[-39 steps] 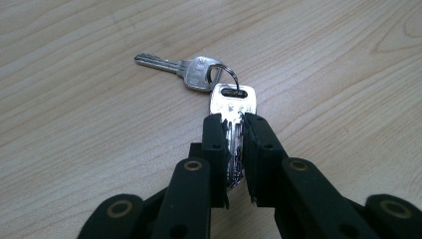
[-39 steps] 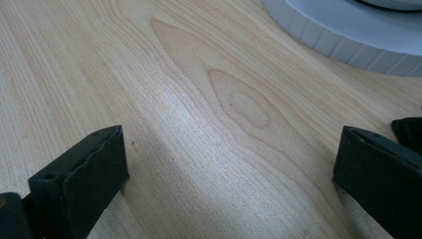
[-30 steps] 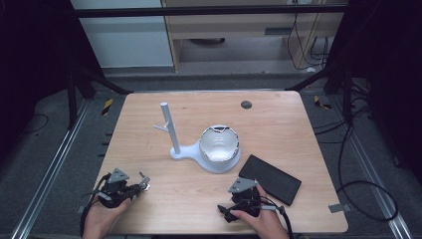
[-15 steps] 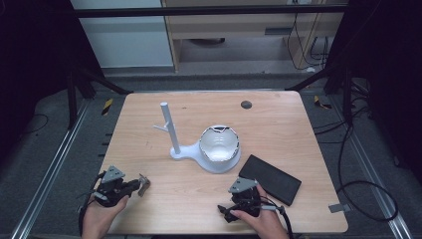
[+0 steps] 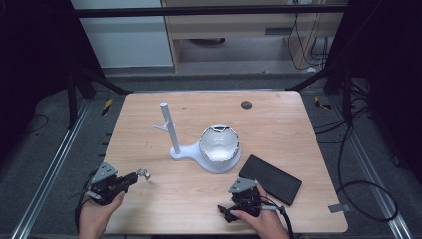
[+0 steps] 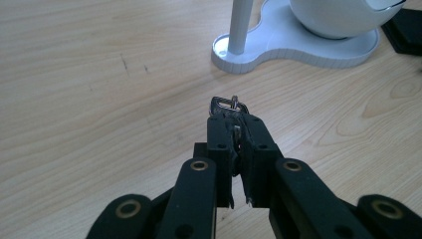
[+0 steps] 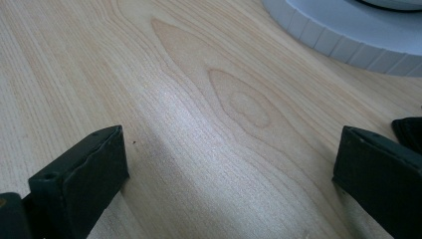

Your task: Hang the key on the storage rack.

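Note:
My left gripper (image 5: 135, 177) hovers over the table's front left corner, shut on a small silver metal clasp (image 5: 145, 174). The clasp (image 6: 226, 104) sticks out past the closed jaw tips of the left gripper (image 6: 234, 120), just above the wood. A white stand (image 5: 175, 152) with an upright post and side peg sits mid-table, with a white bowl-shaped holder (image 5: 219, 144) on its base. My right gripper (image 5: 239, 199) rests near the front edge, right of centre. The right gripper (image 7: 229, 164) is open, with bare wood between its jaws.
A flat black box (image 5: 271, 179) lies right of the stand, close to my right hand. A small dark disc (image 5: 246, 104) sits near the far edge. The wooden table (image 5: 278, 129) has dark floor and metal rails around it.
My left gripper has lifted a little off the table with the metal clasp in its jaws. The right gripper has stayed in place.

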Motion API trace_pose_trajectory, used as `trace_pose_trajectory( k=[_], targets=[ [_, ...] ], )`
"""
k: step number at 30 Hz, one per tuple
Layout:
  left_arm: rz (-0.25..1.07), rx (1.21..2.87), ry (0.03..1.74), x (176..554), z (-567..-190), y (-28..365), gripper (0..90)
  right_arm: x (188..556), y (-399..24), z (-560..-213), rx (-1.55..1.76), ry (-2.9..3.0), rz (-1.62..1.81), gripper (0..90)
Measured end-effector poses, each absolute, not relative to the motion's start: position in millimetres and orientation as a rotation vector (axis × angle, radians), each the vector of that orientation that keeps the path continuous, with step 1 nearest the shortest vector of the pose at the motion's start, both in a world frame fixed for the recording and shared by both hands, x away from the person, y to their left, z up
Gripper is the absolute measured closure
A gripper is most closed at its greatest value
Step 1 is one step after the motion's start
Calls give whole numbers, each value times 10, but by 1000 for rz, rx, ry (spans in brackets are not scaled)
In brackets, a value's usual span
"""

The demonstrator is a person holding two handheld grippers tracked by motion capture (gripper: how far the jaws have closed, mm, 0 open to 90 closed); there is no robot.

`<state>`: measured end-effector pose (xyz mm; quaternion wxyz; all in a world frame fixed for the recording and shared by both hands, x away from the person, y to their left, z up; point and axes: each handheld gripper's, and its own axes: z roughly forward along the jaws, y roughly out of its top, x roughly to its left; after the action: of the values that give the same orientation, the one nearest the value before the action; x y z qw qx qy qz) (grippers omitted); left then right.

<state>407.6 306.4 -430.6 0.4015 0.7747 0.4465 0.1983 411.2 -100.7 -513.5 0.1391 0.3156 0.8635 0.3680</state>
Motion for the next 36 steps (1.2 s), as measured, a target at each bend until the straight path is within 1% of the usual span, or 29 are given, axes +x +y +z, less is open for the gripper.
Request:
trace_pose_trajectory(
  k=[6,17,25,26,27,29,31,33,36],
  targets=[
    [540,1935,1089,4030,-4106,3031,835,4112,-1008,-5135,911,2496,1064,7],
    [598,1875,1066,3982,-3946,3037,836,4112,-1007,-5135,912,2496,1064,7],
    [644,1814,1035,3934,-3745,3045,836,4112,-1008,-5135,911,2497,1064,7],
    [638,1809,1021,3931,-3722,3046,840,4112,-1007,-5135,912,2497,1064,7],
    [643,1798,1022,3928,-3699,3049,897,4113,-1008,-5135,911,2497,1064,6],
    [630,1824,1024,3949,-3679,3040,897,4113,-1007,-5135,911,2498,1064,6],
    [652,1845,1029,3968,-3701,3012,898,4113,-1008,-5135,911,2498,1064,6],
    [645,1858,1026,3978,-3715,3001,898,4113,-1008,-5135,909,2497,1064,6],
    [645,1846,1023,3983,-3710,2974,898,4113,-1008,-5135,911,2498,1064,6]
  ],
)
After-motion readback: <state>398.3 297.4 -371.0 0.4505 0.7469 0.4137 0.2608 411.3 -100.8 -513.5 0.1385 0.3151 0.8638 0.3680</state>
